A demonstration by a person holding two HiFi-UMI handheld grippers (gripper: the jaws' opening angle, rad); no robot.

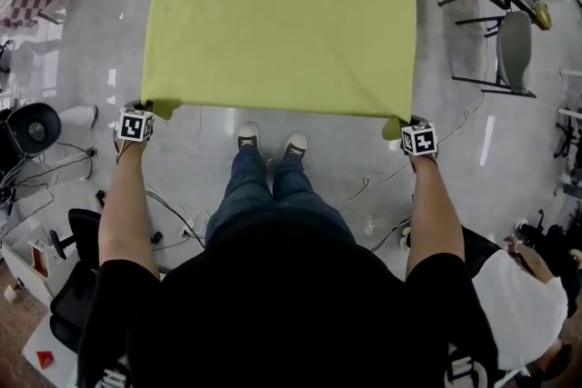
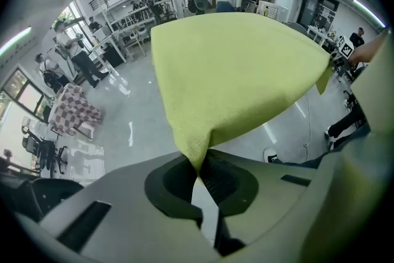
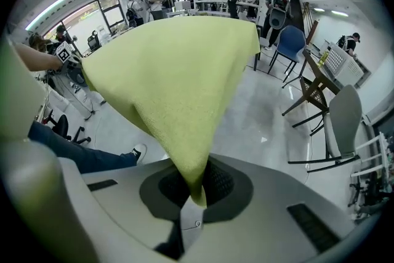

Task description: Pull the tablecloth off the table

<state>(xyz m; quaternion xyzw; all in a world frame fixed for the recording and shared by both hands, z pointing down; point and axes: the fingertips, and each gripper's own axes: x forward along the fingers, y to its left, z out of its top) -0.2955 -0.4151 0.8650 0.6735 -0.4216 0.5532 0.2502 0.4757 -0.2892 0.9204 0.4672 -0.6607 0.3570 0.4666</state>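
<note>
Beneath the yellow-green tablecloth (image 1: 282,14), whatever carries it is hidden from us: the cloth spreads flat ahead of our shoes (image 1: 247,137), and part of its far edge runs off the top of the head view. From above, the marker cubes (image 1: 135,124) and bunched corners cover both sets of jaws. Our bare forearms (image 1: 127,204) reach forward, well apart, one either side of our legs (image 1: 273,186). Our left tool (image 2: 198,174) is clenched on the near left corner, which narrows to a point between its jaws; our right tool (image 3: 197,197) grips the near right corner likewise.
</note>
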